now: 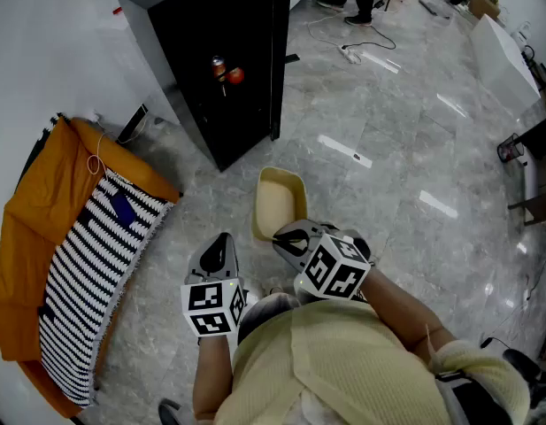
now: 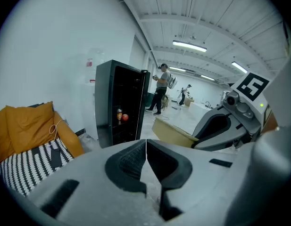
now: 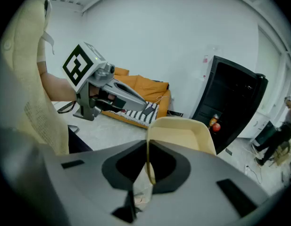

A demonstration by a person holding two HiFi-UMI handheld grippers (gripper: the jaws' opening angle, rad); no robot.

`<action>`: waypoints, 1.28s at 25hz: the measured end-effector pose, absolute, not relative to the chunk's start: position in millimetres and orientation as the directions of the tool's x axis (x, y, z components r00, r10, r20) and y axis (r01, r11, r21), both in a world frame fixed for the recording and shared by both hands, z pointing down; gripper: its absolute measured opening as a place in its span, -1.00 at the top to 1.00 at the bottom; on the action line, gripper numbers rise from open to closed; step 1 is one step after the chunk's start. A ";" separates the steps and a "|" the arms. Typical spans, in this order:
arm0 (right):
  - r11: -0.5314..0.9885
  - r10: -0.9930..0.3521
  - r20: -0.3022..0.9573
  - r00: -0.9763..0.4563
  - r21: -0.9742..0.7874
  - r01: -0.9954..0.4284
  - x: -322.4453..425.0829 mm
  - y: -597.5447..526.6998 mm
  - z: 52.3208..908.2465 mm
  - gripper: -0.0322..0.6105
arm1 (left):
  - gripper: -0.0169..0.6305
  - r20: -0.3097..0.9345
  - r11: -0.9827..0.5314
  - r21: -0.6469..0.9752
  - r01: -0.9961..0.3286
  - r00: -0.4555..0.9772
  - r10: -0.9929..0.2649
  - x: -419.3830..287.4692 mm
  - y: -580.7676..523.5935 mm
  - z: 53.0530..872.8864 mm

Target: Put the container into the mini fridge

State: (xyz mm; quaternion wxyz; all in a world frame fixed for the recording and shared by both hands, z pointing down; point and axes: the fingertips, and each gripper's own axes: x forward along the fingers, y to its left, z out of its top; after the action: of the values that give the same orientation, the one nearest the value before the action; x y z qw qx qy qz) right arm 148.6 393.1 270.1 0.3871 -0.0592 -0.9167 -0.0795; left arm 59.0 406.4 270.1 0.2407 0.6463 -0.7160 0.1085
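Grey floor (image 1: 388, 122); right hand-held gripper (image 1: 286, 238) clamps container (image 1: 277, 202) lengthwise toward fridge (image 1: 197, 34); left (image 1: 221, 242) closed.

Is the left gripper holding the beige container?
No, the left gripper has its jaws closed on nothing, while the right gripper grips the rim of the container.

We have the mini fridge (image 1: 221, 56) ahead of us on the floor (image 1: 405, 149), door open, with a can (image 1: 218, 66) and a round fruit (image 1: 235, 75) side by side on a shelf inside. The sofa (image 1: 42, 211) lies left, against the wall (image 1: 42, 51). Between us and the fridge is the container (image 1: 277, 204), its near rim in the right hand-held gripper (image 1: 287, 240). The left hand-held gripper (image 1: 221, 243) is just left of it.
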 end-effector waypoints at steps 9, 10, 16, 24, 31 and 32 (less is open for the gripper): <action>0.983 0.033 0.735 -0.677 0.100 0.157 140.6 406.0 278.2 0.78 | 0.88 0.498 0.114 0.169 -0.979 -0.015 -0.867 55.9 416.2 279.4; 0.983 0.032 0.737 -0.675 0.100 0.156 140.1 407.4 279.3 0.78 | 0.88 0.500 0.110 0.170 -0.979 -0.010 -0.866 56.5 417.5 281.0; 0.982 0.041 0.759 -0.650 0.091 0.168 138.2 406.2 286.8 0.78 | 0.88 0.518 0.109 0.187 -0.976 0.004 -0.855 56.2 418.9 289.7; 0.974 0.071 0.756 -0.650 0.088 0.208 110.4 373.6 290.7 0.78 | 0.88 0.535 0.156 0.167 -0.974 -0.043 -0.844 30.9 396.7 293.7; 0.965 0.110 0.760 -0.640 0.074 0.253 96.1 336.6 295.0 0.78 | 0.88 0.546 0.145 0.148 -0.978 -0.042 -0.837 19.4 348.9 294.1; 0.963 0.116 0.761 -0.639 0.072 0.260 94.4 332.0 295.3 0.78 | 0.88 0.546 0.141 0.147 -0.979 -0.038 -0.837 19.1 341.5 293.8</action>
State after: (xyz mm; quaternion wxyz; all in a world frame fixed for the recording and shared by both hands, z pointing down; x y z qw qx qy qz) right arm 94.4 332.0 295.3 0.4119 -0.1045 -0.9010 -0.0875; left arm 19.1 341.5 293.8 0.2636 0.6413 -0.7078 0.1347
